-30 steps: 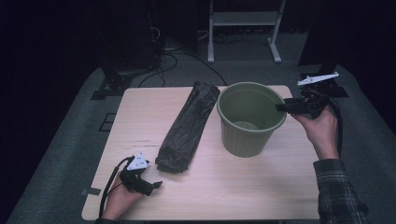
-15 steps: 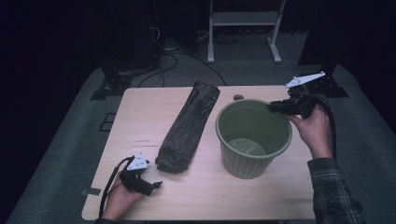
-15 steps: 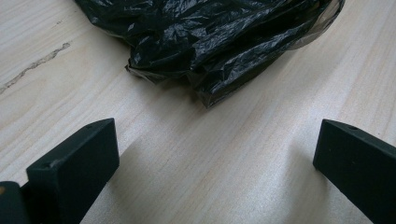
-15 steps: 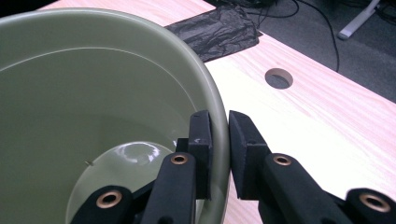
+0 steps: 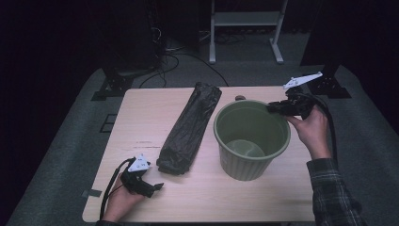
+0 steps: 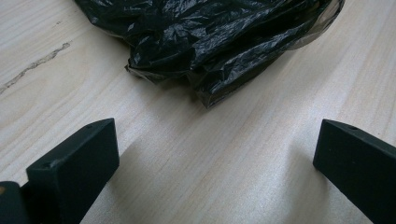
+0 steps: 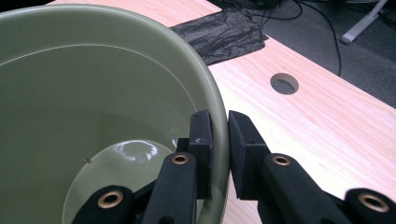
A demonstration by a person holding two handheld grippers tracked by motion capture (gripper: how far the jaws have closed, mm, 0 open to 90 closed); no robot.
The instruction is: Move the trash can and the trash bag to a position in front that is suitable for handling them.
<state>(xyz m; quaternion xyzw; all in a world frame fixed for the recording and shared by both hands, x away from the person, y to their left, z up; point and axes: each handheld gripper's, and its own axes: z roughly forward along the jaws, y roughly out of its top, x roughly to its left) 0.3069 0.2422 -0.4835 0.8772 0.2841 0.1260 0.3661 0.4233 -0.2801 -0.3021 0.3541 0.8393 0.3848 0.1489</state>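
Green plastic rim clamped in right gripper (image 7: 219,154); bin (image 5: 251,139) sits mid-tabletop (image 5: 141,113), being repositioned. Left gripper (image 6: 210,158) agape, resting short of black bag (image 5: 190,127). Next, likely: steady bin, fetch bag.

A lab or recording room, dimly lit: a pale wooden worktop (image 5: 141,117) with a round cable hole (image 7: 284,83) stands on grey carpet (image 5: 70,155). At the far side, loose cables (image 5: 174,52) trail over the floor beside a white metal stand (image 5: 244,28).
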